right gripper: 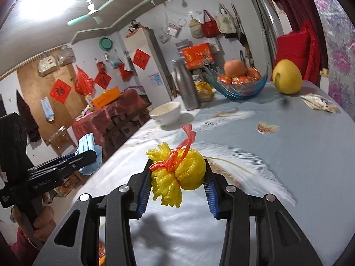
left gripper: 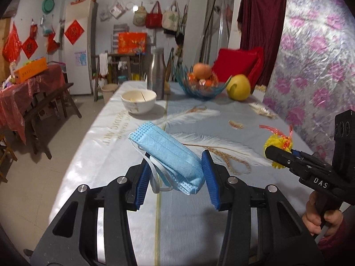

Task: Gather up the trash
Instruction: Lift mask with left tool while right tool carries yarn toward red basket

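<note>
My left gripper (left gripper: 175,177) is shut on a folded blue face mask (left gripper: 166,153) and holds it above the table; its white ear loops hang down. It also shows at the left of the right wrist view (right gripper: 88,155). My right gripper (right gripper: 177,177) is shut on a yellow foam fruit net tied with a red plastic strip (right gripper: 177,173), lifted over the table. In the left wrist view the right gripper (left gripper: 275,153) is at the right with the yellow net (left gripper: 277,144) at its tip.
The table wears a pale blue feather-print cloth (left gripper: 199,128). On it stand a white bowl (left gripper: 138,100), a metal flask (left gripper: 156,75), a blue glass fruit bowl (left gripper: 200,86), a yellow pomelo (left gripper: 238,87) and a small plastic packet (right gripper: 319,103). A red-covered side table (left gripper: 28,84) stands left.
</note>
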Action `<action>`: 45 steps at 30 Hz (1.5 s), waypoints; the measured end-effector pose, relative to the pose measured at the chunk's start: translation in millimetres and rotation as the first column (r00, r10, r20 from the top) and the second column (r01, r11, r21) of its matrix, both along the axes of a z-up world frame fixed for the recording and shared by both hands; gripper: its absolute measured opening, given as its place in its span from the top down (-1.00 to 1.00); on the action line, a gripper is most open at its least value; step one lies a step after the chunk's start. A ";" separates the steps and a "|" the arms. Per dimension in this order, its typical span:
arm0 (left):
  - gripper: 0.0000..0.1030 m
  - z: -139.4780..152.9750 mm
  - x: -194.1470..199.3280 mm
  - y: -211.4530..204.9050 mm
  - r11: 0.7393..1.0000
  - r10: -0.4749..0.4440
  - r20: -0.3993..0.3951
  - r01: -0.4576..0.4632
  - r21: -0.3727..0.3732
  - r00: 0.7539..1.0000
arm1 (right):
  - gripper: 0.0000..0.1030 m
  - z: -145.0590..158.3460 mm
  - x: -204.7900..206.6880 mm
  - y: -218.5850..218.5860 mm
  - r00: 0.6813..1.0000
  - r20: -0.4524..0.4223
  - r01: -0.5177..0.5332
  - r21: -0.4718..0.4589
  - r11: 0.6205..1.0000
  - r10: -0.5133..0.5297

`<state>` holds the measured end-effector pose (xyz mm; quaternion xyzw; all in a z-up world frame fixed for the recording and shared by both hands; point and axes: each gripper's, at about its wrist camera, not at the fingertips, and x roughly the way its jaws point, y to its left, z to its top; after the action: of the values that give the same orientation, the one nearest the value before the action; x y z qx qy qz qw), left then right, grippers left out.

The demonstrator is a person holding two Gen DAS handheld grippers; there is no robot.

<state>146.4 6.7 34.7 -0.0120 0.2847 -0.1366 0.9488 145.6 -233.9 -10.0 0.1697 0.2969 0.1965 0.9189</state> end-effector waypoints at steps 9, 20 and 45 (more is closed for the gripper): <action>0.11 28.5 -68.1 40.3 0.999 0.045 0.102 -0.044 -0.007 0.994 | 0.17 49.3 -56.5 33.2 0.992 0.113 -0.057 -0.008 0.998 0.057; 0.11 4.9 -93.9 94.9 0.988 0.154 0.056 -0.156 0.025 0.986 | 0.17 55.6 -67.8 84.8 0.981 0.082 -0.173 -0.028 0.985 0.175; 0.11 -138.1 -170.6 295.8 0.904 0.424 -0.201 -0.399 0.153 0.883 | 0.17 11.3 -108.3 373.7 0.783 -0.185 -0.622 -0.194 0.759 0.594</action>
<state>-24.2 302.5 -103.4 -0.0370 0.3900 0.0860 0.9160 37.3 139.8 1.4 -0.0397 0.4088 0.4365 0.8005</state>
